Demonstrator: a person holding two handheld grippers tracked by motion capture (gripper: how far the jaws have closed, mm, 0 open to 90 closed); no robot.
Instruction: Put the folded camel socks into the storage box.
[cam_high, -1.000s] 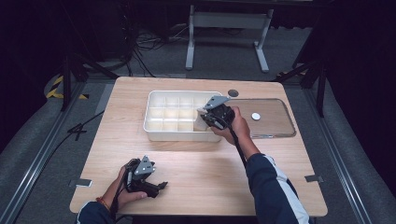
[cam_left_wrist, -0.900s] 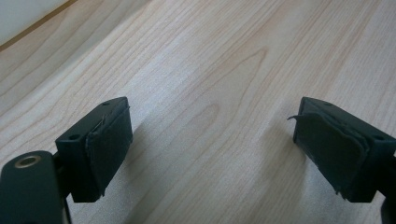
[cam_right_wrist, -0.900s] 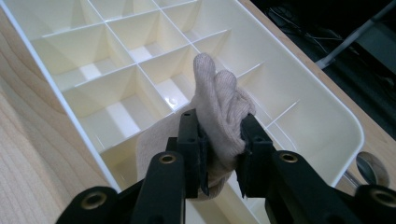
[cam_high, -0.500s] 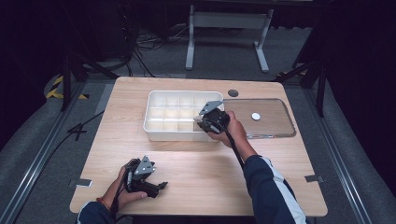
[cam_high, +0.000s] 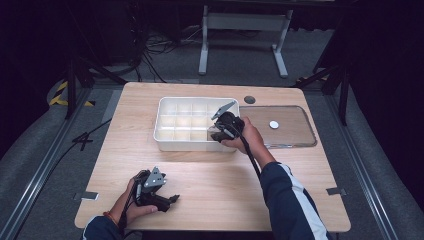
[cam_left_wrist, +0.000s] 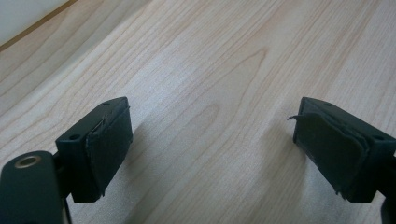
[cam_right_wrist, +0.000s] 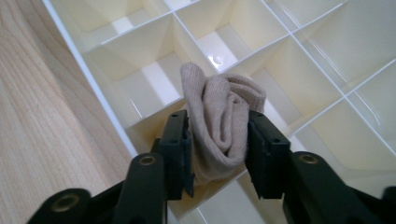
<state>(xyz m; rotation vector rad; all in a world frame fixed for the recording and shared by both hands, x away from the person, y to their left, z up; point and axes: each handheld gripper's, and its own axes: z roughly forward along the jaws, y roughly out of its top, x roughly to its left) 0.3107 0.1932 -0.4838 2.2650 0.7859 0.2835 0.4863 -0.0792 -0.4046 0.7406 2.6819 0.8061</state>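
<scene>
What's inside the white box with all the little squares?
The white divided box has one rolled beige cloth over a near-edge compartment, between the right gripper jaws, which have just been opening. The other compartments in view look empty. The cloth hides the floor beneath it.

Watching rolled beige knit cloth (cam_right_wrist: 223, 122), sock-like, ribbed weave, bundled into tight roll, standing roughly upright, folds spiralling at top. I see it sitting between two black jaws, over near-edge compartment of white divided tray (cam_right_wrist: 322, 84). Tray: white plastic organizer (cam_high: 172, 140), grid of square cells, walls glossy, cells around cloth bare. I see tray lying flat at table centre, long side toward me.
</scene>
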